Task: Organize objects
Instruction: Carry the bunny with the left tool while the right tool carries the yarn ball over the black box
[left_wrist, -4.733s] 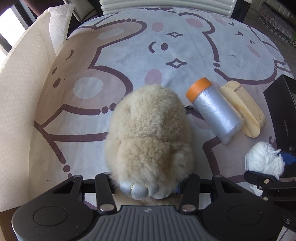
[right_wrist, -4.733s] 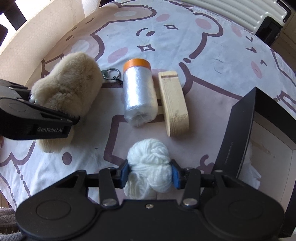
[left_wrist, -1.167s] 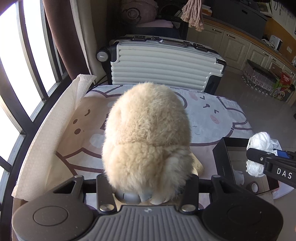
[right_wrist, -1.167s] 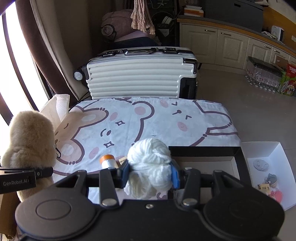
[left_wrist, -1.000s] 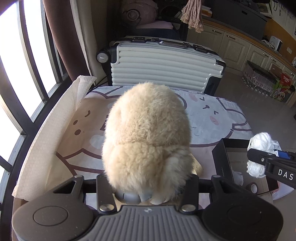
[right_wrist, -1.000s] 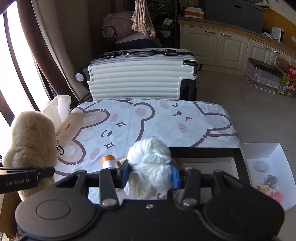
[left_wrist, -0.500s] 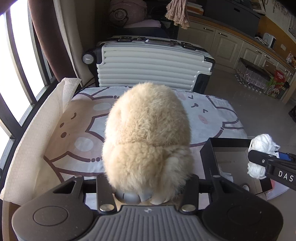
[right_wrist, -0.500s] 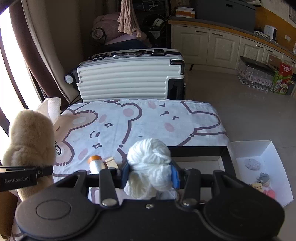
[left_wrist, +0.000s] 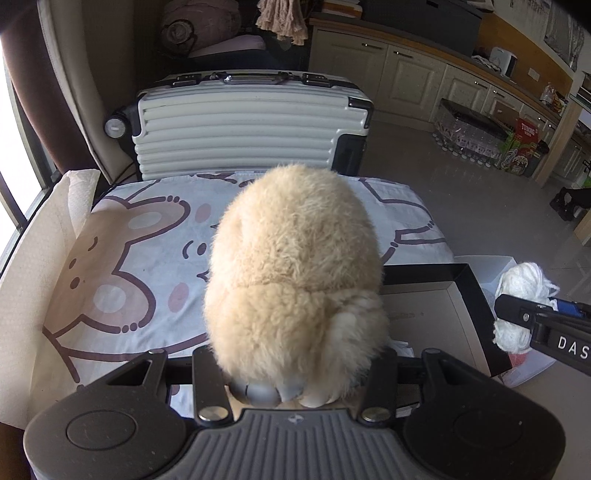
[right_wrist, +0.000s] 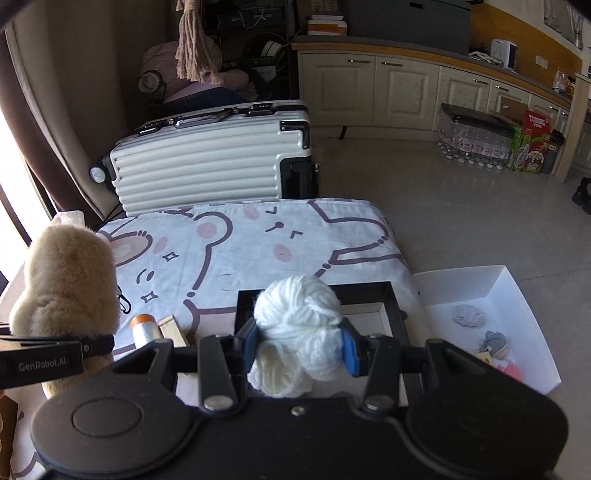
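My left gripper (left_wrist: 293, 373) is shut on a beige plush toy (left_wrist: 295, 269) and holds it high above the table; the toy also shows at the left of the right wrist view (right_wrist: 66, 284). My right gripper (right_wrist: 299, 345) is shut on a ball of white yarn (right_wrist: 297, 328), held above the black open box (right_wrist: 391, 302). From the left wrist view the yarn (left_wrist: 521, 291) hangs over the box's right wall (left_wrist: 480, 306).
A roll with an orange cap (right_wrist: 146, 326) and a wooden block (right_wrist: 171, 328) lie on the bear-print cloth (right_wrist: 240, 243). A white tray (right_wrist: 517, 295) with small items stands right of the table. A white suitcase (right_wrist: 210, 162) stands behind it.
Both grippers, with the toy and the yarn still held, have shifted right; the black box and white tray sit more central in view. Earlier both were low over the table.
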